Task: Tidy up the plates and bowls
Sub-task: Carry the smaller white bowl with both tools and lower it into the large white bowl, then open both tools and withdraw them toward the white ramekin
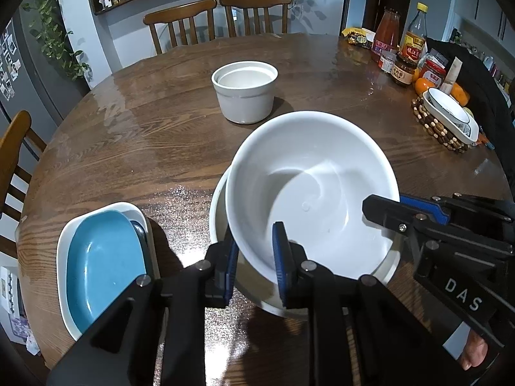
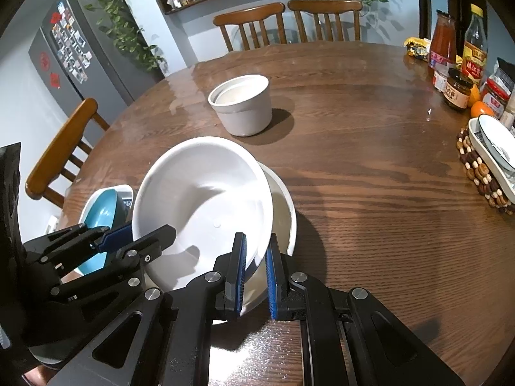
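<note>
Nearest the cameras, a large white bowl point(image 1: 309, 193) is held tilted above a second white bowl point(image 1: 219, 212) that sits on the wooden table point(image 1: 128, 148). The left gripper point(image 1: 254, 263) straddles the near-left rim of the upper bowl, one pad outside the wall and one inside; a sliver of space seems to show at the inner pad, so it cannot be told for certain whether the rim is pinched or merely enclosed. The right gripper point(image 2: 256, 273) is clamped on the opposite side of the same rim, its jaws drawn almost together on the thin wall. The upper bowl is seen leaning into the lower one, its far edge raised, so the nesting is judged to be under way but not finished: it has yet to be lowered and settled level.

Just to the left of the bowls, a stack of dishes is seen: a blue plate point(image 1: 103, 263) lies inside a white oblong dish point(image 1: 64, 247), with a darker dish edge showing between them. That part of the sorting looks already done.

Farther off, near the middle of the table, a small white pot point(image 1: 244, 93) stands alone, with what may be another vessel nested within it; this is judged still to be gathered. At the far right edge, a white dish point(image 1: 450, 112) rests on a beaded mat point(image 1: 434, 128) beside jars and bottles point(image 1: 402, 51); whether it belongs to the task cannot be told.
</note>
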Demonstrator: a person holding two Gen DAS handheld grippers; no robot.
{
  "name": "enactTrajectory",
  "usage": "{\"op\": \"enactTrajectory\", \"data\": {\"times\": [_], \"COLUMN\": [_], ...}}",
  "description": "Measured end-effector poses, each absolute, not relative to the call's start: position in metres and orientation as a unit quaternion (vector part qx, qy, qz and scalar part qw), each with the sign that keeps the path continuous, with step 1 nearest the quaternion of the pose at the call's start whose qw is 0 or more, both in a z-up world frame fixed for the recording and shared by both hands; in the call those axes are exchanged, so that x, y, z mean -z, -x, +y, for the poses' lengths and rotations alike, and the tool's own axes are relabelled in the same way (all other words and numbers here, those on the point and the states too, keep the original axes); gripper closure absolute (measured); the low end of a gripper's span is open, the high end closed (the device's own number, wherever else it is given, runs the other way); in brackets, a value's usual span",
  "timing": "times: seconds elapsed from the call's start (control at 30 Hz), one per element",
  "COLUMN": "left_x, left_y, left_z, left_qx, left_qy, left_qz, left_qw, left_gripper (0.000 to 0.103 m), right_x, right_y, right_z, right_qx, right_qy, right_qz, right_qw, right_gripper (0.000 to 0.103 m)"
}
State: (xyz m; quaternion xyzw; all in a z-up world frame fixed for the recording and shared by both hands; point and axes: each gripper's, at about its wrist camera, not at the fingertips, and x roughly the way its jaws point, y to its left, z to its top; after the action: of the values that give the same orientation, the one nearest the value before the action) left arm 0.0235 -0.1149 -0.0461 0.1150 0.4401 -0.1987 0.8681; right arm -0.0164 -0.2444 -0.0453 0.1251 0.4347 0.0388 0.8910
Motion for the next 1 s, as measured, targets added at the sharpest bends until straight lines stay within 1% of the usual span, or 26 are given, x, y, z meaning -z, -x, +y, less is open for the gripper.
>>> {"op": "enactTrajectory", "data": {"times": [0.33,0.43,0.47,0.5,0.53,0.57,0.67,0.73,0.77,0.8,0.87,1.0], "left_x": [0.043,0.040,0.038,0.037,0.035,0.032,0.025,0.021,0.018,0.016,0.013,0.008], "left_y": [-0.021,-0.019,-0.018,-0.018,-0.017,-0.016,-0.015,-0.015,-0.015,-0.015,-0.018,-0.028], "left_z": [-0.115,-0.114,-0.113,-0.113,-0.112,-0.111,-0.108,-0.107,-0.105,-0.104,-0.102,-0.094], "left_qx": [0.200,0.203,0.204,0.204,0.205,0.203,0.204,0.202,0.201,0.201,0.198,0.195], "left_qy": [-0.112,-0.106,-0.104,-0.103,-0.101,-0.100,-0.093,-0.090,-0.088,-0.086,-0.082,-0.065], "left_qz": [0.436,0.434,0.430,0.427,0.423,0.418,0.410,0.404,0.401,0.399,0.398,0.402], "left_qw": [0.870,0.871,0.873,0.875,0.877,0.880,0.884,0.887,0.889,0.891,0.892,0.892], "left_gripper": [0.084,0.075,0.067,0.058,0.055,0.055,0.054,0.052,0.050,0.049,0.049,0.049], "right_x": [0.043,0.042,0.042,0.041,0.039,0.038,0.033,0.028,0.026,0.024,0.020,0.017], "right_y": [0.017,0.018,0.019,0.019,0.021,0.022,0.025,0.028,0.030,0.031,0.032,0.030], "right_z": [-0.244,-0.245,-0.246,-0.246,-0.246,-0.246,-0.248,-0.248,-0.249,-0.249,-0.251,-0.254], "right_qx": [-0.036,-0.042,-0.043,-0.041,-0.039,-0.039,-0.041,-0.034,-0.031,-0.029,-0.028,-0.031], "right_qy": [-0.124,-0.132,-0.134,-0.133,-0.130,-0.129,-0.134,-0.132,-0.133,-0.133,-0.138,-0.143], "right_qz": [0.437,0.436,0.435,0.434,0.432,0.429,0.421,0.412,0.406,0.403,0.394,0.391], "right_qw": [0.890,0.889,0.889,0.890,0.892,0.893,0.896,0.901,0.904,0.905,0.908,0.909], "right_gripper": [0.092,0.091,0.091,0.089,0.087,0.079,0.074,0.071,0.068,0.063,0.059,0.059]}}
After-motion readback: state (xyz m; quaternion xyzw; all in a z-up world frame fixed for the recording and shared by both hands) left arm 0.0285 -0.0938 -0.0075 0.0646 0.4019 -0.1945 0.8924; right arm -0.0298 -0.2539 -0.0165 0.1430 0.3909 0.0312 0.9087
